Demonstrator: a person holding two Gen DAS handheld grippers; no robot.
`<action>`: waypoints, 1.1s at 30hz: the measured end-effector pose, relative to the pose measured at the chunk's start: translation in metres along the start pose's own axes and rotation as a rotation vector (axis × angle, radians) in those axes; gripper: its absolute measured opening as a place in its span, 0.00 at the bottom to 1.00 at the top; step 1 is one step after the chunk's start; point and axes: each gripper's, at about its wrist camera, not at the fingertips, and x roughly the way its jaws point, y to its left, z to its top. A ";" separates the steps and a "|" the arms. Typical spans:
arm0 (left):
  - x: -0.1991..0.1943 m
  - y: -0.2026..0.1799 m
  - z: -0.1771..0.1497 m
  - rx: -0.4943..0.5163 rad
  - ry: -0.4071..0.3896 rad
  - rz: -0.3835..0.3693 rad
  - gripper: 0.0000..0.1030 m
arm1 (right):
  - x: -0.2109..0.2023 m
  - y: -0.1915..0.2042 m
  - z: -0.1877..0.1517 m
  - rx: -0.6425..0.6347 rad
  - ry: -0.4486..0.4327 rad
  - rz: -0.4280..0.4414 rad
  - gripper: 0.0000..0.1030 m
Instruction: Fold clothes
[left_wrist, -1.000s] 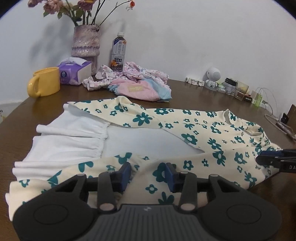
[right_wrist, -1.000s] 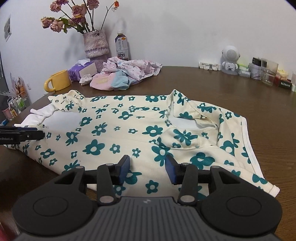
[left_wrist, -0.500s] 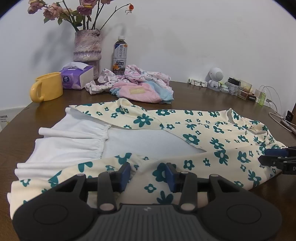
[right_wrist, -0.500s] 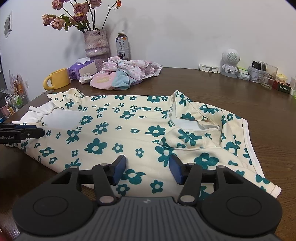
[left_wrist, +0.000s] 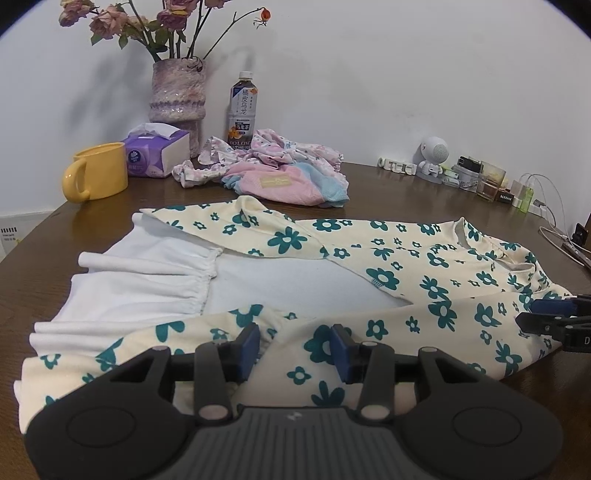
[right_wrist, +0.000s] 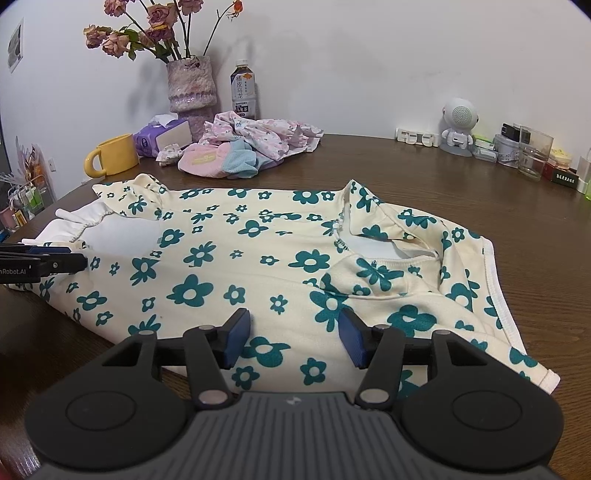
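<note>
A cream dress with teal flowers (left_wrist: 406, 266) lies flat on the brown table (left_wrist: 406, 192), both sleeves folded across its body. Its white frilled hem (left_wrist: 147, 280) points left. My left gripper (left_wrist: 295, 349) hovers open over the near folded sleeve, nothing between its blue pads. In the right wrist view the same dress (right_wrist: 229, 258) shows its collar (right_wrist: 373, 240) at the right. My right gripper (right_wrist: 293, 339) stands open above the near edge by the shoulder. Each gripper appears in the other's view: the right one (left_wrist: 550, 317) at the collar end, the left one (right_wrist: 40, 262) at the hem end.
At the back stand a yellow mug (left_wrist: 98, 177), a purple tissue box (left_wrist: 157, 155), a vase of flowers (left_wrist: 177, 96) and a drink bottle (left_wrist: 242, 107). A pink and blue pile of clothes (left_wrist: 280, 177) lies behind the dress. Small jars (right_wrist: 532, 155), a white figurine (right_wrist: 458, 125) and cables (left_wrist: 554, 229) line the right.
The right gripper's fingers have spread a little wider. Both grippers have drawn slightly up and back from the dress. The dress itself has not moved.
</note>
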 end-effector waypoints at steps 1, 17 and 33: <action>0.000 0.000 0.000 0.000 0.000 0.000 0.40 | 0.000 0.000 0.000 0.000 0.000 0.000 0.52; 0.000 -0.001 0.000 -0.001 0.000 -0.006 0.43 | 0.000 0.000 0.000 0.002 0.001 0.000 0.53; 0.001 -0.007 0.000 0.026 0.006 -0.008 0.52 | 0.000 0.000 -0.001 -0.001 0.003 0.000 0.53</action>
